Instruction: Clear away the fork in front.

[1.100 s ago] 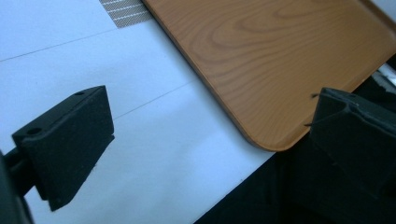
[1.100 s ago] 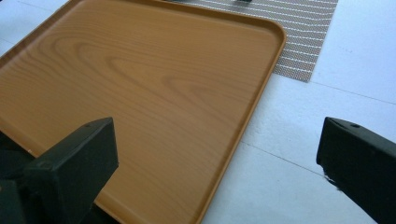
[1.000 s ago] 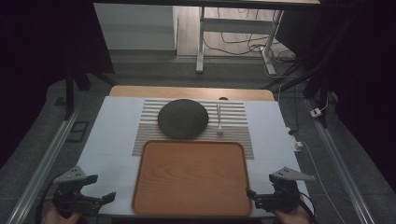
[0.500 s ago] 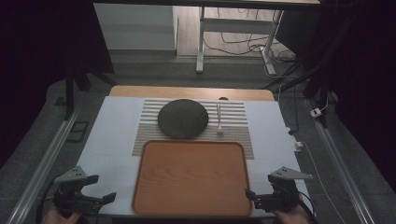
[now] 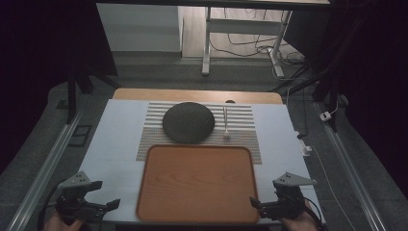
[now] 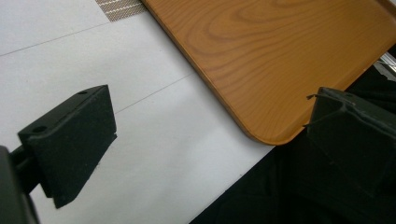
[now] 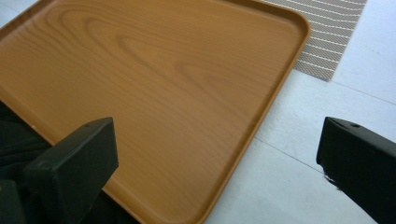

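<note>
A brown wooden tray [image 5: 197, 183] lies empty at the front middle of the white table. Behind it a dark round plate [image 5: 188, 122] rests on a striped placemat [image 5: 159, 139], with a small white fork [image 5: 225, 123] to its right. My left gripper [image 5: 114, 204] hovers open at the front left corner, its jaws wide apart beside the tray's near left corner [image 6: 261, 133]. My right gripper [image 5: 254, 203] is open at the front right, its jaws straddling the tray's near right edge [image 7: 243, 154].
The white table top [image 5: 115, 139] has metal rails [image 5: 43, 168] along both sides. A white cable and plug [image 5: 305, 147] lie off the right edge. Table legs and cables stand on the floor beyond the far edge.
</note>
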`<state>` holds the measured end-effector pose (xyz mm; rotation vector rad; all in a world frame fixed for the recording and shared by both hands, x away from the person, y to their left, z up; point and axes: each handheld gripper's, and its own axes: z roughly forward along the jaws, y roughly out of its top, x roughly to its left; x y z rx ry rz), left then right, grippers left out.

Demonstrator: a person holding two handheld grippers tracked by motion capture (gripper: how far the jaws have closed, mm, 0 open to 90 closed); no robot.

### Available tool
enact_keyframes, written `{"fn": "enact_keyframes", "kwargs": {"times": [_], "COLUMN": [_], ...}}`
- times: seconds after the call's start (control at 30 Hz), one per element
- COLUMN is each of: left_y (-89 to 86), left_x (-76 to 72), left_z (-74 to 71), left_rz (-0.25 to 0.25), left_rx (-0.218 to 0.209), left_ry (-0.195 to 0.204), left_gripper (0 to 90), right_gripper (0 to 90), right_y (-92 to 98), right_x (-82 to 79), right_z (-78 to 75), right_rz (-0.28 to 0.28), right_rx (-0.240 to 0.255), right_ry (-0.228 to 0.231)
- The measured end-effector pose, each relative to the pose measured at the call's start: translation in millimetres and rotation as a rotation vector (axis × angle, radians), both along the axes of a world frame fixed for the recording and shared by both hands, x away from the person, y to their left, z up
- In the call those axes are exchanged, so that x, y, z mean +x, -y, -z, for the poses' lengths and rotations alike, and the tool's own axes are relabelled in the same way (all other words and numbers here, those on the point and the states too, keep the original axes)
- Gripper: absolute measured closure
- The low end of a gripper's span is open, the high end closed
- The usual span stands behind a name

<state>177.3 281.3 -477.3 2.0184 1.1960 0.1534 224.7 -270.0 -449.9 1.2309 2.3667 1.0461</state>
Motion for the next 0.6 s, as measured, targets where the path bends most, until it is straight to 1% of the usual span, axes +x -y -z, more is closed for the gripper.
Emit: {"fn": "enact_keyframes", "kwargs": {"times": [0.07, 0.1, 0.13, 0.2, 0.27, 0.33, 0.47, 0.6], "left_y": [0.1, 0.1, 0.1, 0.1, 0.2, 0.5, 1.3, 2.8], "left_x": [0.1, 0.1, 0.1, 0.2, 0.3, 0.4, 0.6, 0.7], "left_z": [0.0, 0.1, 0.1, 0.1, 0.2, 0.3, 0.4, 0.5], "left_rz": [0.000, 0.000, 0.000, 0.000, 0.000, 0.000, 0.003, 0.009], "left_rx": [0.001, 0.001, 0.001, 0.002, 0.002, 0.002, 0.010, 0.020], "left_ry": [-0.001, -0.001, -0.002, -0.002, -0.003, -0.005, -0.006, -0.008], "left_gripper": [0.9, 0.9, 0.9, 1.0, 1.0, 1.2, 1.3, 1.6], "right_gripper": [0.0, 0.0, 0.0, 0.0, 0.0, 0.0, 0.0, 0.0], "right_y": [-0.4, -1.6, -1.6, -3.8, -4.5, -6.5, -8.8, -11.8], "right_x": [-0.1, 0.2, 0.2, 0.8, 0.9, 1.5, 1.8, 2.4], "right_z": [-0.2, 0.0, 0.0, 0.3, 0.4, 0.9, 1.3, 1.8], "right_rz": [-0.005, -0.017, -0.017, -0.034, -0.039, -0.057, -0.071, -0.090], "right_rx": [0.000, 0.007, 0.007, 0.008, 0.005, 0.001, 0.000, -0.013], "right_ry": [-0.003, -0.002, -0.002, -0.002, -0.004, -0.007, -0.009, -0.012]}}
